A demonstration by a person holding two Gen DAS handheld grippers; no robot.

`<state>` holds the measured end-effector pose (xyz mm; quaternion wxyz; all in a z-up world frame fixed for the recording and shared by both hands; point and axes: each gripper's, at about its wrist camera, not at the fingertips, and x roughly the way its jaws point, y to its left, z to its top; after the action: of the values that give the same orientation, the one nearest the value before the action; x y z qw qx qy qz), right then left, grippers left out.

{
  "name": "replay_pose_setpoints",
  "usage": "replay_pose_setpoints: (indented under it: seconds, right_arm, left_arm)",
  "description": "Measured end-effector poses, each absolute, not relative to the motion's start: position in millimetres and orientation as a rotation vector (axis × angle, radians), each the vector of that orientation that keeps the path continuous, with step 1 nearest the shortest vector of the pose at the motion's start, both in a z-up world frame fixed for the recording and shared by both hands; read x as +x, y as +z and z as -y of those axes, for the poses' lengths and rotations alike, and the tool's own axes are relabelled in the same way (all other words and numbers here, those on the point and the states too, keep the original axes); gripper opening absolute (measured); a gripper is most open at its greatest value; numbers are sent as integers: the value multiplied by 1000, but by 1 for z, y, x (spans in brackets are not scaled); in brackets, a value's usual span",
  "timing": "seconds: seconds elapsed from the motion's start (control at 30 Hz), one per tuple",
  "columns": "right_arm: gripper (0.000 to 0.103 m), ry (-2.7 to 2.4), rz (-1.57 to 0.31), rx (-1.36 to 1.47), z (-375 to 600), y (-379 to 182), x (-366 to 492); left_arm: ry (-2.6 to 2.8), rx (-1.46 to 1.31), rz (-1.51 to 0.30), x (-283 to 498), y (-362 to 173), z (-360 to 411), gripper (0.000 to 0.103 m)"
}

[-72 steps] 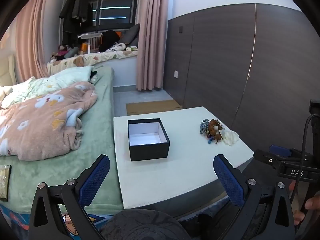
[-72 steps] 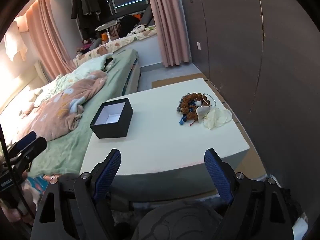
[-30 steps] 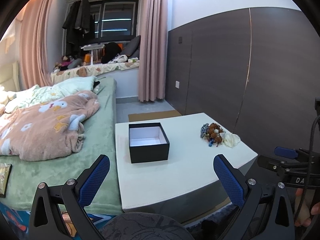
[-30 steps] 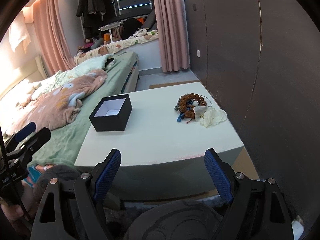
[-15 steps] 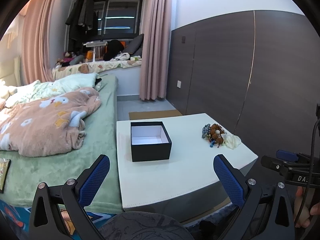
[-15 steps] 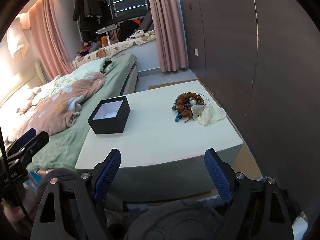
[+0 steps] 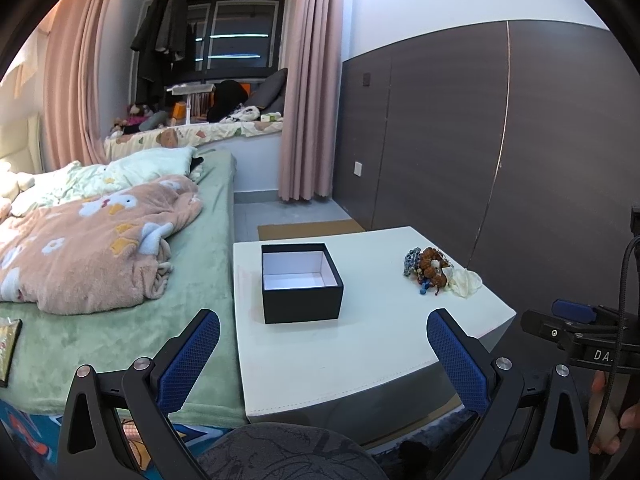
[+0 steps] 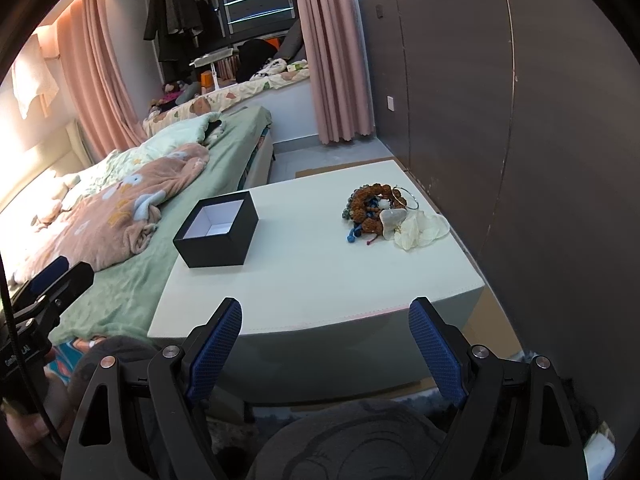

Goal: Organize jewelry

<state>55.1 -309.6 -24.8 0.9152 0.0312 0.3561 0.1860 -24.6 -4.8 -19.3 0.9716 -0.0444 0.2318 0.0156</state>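
"da." on right tool [image 7: 570,322] body; rest unreadable.

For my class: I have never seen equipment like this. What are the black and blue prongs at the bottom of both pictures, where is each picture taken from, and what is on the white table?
There is no robot here. A person holds a two-finger tool in each hand, and each tool carries a wide-angle camera that looks forward along its fingers. The prongs are those fingers.

One picture comes from the left hand-held gripper, the other from the right hand-held gripper. Both are open and hold nothing. Each also shows at the edge of the other's picture.

On the white table stands an open black box with a white inside; nothing shows in the part of it that can be seen. Apart from it, nearer the dark wall, lies a jewelry pile: brown bead strings, blue bits, a thin metal ring and pale pieces. A bed stands beside the table.
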Motion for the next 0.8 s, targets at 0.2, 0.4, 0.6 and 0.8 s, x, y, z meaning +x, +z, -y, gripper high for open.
replay_pose_setpoints:
  seconds: [0.2, 0.4, 0.6, 0.8]
  right_arm:
    - [86, 381, -738, 67, 309, -25, 55]
    - [86, 398, -762, 100, 314, -26, 55]
    - [86, 376, -768, 56, 314, -19, 59]
    - [86, 385, -739, 164, 330, -1, 75]
  left_arm:
    - [36, -90, -470, -26, -19, 5, 103]
    - [18, -85, -496, -20, -15, 5, 103]
    - [17, -43, -496, -21, 0, 7, 103]
    - [3, -41, -475, -10, 29, 9, 103]
